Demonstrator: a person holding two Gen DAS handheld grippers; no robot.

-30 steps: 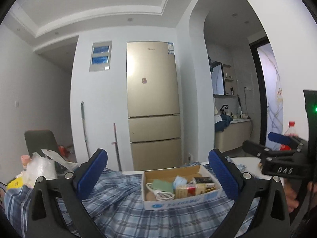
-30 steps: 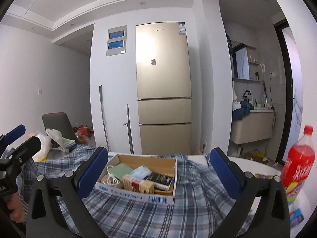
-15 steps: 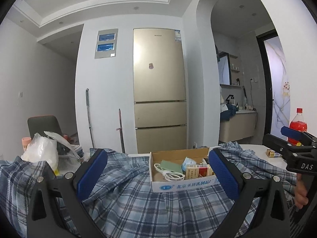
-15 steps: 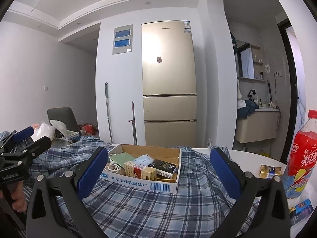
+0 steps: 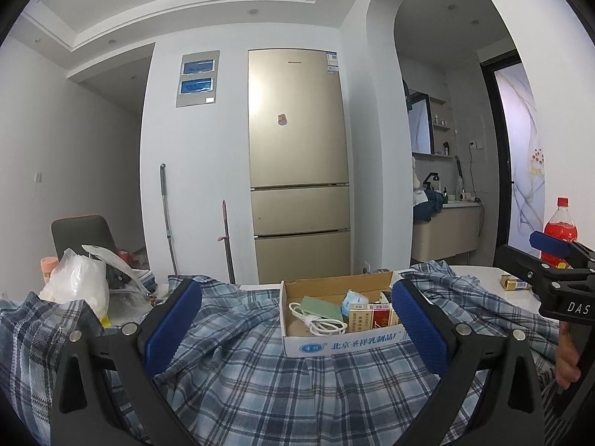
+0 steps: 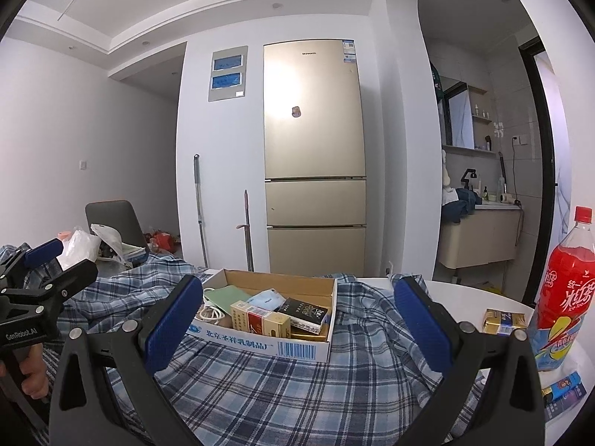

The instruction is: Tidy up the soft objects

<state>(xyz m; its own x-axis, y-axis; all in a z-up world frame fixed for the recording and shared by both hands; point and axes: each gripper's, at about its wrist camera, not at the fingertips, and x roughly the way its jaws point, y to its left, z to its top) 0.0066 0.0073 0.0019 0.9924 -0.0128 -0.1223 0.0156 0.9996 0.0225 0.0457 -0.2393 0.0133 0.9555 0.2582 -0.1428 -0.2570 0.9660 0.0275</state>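
A blue plaid shirt (image 5: 282,390) lies spread and rumpled over the white table; it also shows in the right wrist view (image 6: 282,390). A cardboard box (image 5: 342,340) of small packs and a white cable sits on the shirt, also in the right wrist view (image 6: 267,342). My left gripper (image 5: 297,319) is open and empty, low over the shirt with the box between its blue pads. My right gripper (image 6: 297,319) is open and empty, likewise before the box. Each gripper shows at the edge of the other's view: the right one (image 5: 550,256), the left one (image 6: 48,264).
A red drink bottle (image 6: 565,297) stands at the table's right edge with a gold pack (image 6: 504,321) and a blue packet (image 6: 565,390) beside it. A white plastic bag (image 5: 78,282) and a grey chair (image 5: 81,234) are at the left. A gold fridge (image 5: 297,163) stands behind.
Both grippers have tilted up and drawn slightly nearer the table, so the shirt and box sit lower and larger. Both stayed open. The shirt and box have not moved.
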